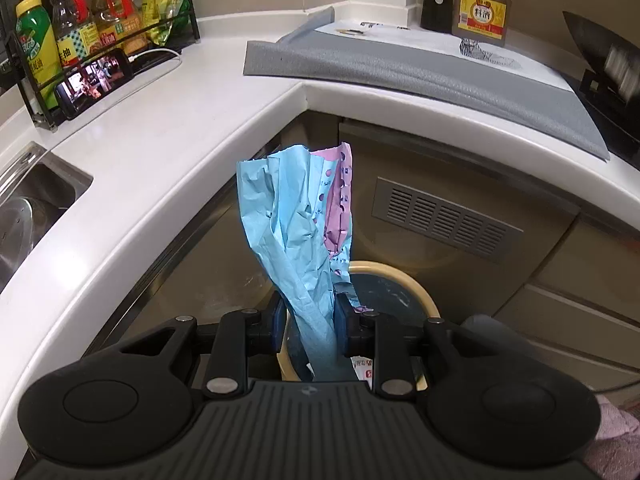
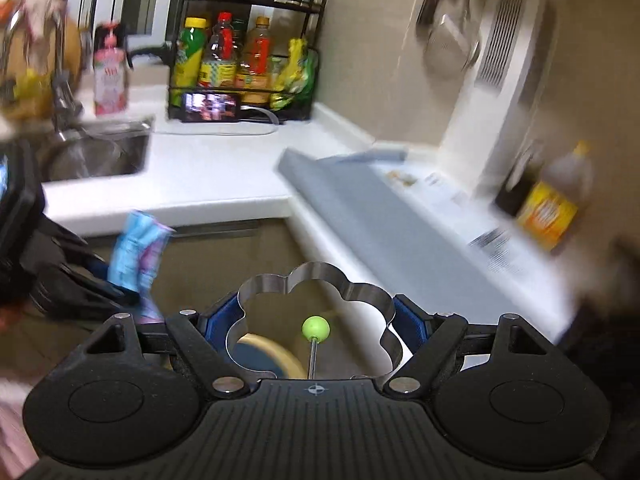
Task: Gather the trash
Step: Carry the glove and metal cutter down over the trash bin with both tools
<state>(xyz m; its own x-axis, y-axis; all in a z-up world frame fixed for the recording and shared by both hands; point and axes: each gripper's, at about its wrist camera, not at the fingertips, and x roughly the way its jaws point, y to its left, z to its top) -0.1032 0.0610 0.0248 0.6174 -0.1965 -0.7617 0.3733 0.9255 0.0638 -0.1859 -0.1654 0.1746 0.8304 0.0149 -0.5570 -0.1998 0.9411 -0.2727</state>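
My left gripper [image 1: 307, 320] is shut on a crumpled blue and pink paper [image 1: 292, 216] that stands up between the fingers, above a round bin with a tan rim [image 1: 416, 284] on the floor by the cabinets. The same paper [image 2: 138, 248] and the left gripper [image 2: 80, 276] show at the left of the blurred right wrist view. My right gripper [image 2: 316, 320] is shut on a metal flower-shaped ring mould [image 2: 360, 292] with a green-knobbed handle [image 2: 316, 328]. The bin rim [image 2: 276, 354] lies below it.
A white L-shaped counter [image 1: 168, 152] carries a grey mat [image 1: 420, 76], a rack of bottles [image 1: 80, 28], a phone [image 1: 94, 82], and a brown jug [image 1: 482, 4]. A steel sink [image 1: 28, 208] is at the left. A cabinet vent [image 1: 444, 220] faces me. A black pan [image 1: 608, 68] is at the right.
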